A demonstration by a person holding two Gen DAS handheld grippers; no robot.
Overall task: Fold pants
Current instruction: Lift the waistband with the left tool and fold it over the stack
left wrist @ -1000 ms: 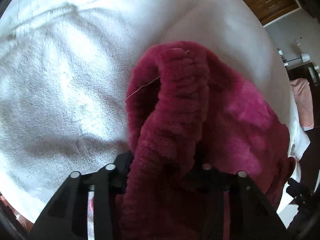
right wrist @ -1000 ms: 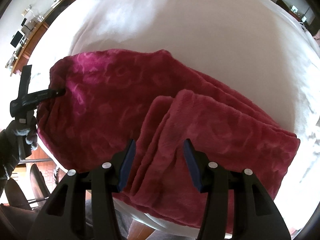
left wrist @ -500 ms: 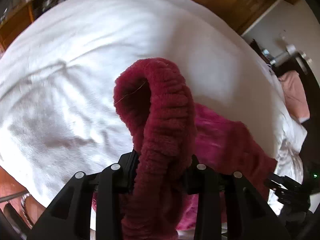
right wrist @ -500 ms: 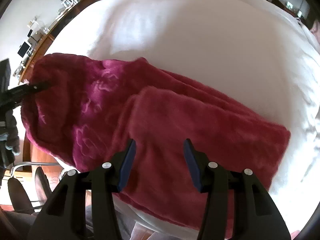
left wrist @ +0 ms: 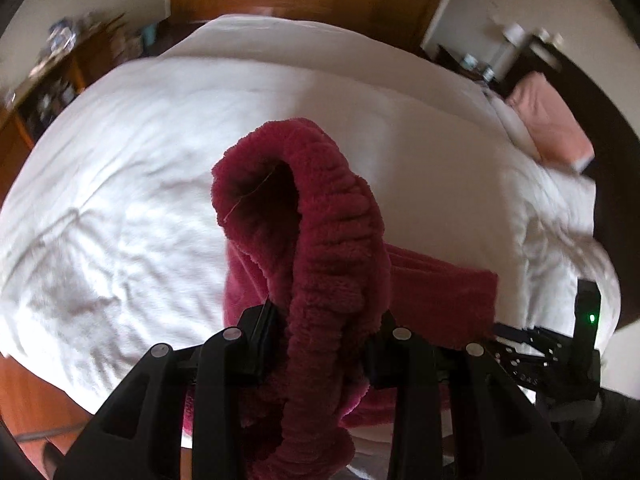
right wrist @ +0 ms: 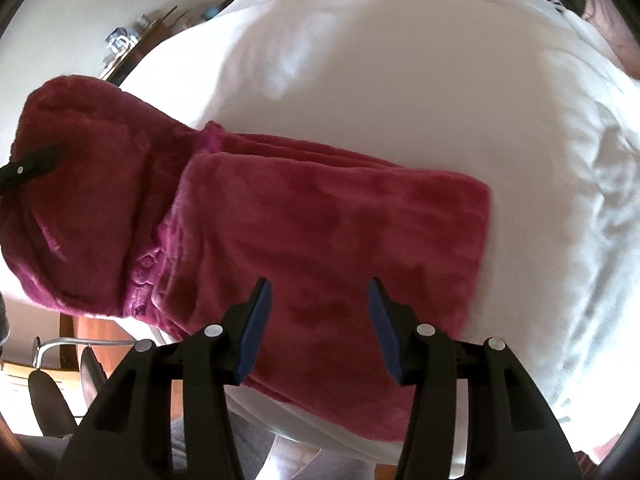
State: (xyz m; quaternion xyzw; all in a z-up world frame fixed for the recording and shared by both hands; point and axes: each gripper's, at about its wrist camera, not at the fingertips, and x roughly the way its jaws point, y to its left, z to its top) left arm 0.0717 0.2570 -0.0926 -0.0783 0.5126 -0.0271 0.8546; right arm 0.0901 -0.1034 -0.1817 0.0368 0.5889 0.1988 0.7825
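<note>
Right wrist: pants (right wrist: 320, 240) lie crosswise; left gripper (left wrist: 324, 320) clamps waistband, right gripper (right wrist: 316, 312) jaws apart.

Left gripper (left wrist: 326, 330): I had it clamped on the pants' ribbed waistband.
Pants (left wrist: 320, 240): dark red fleece, the waistband looped up above my fingers, the rest trailing right.
Bed (left wrist: 140, 140): white cover beneath.
Right gripper (left wrist: 516, 334): black, at lower right.
</note>
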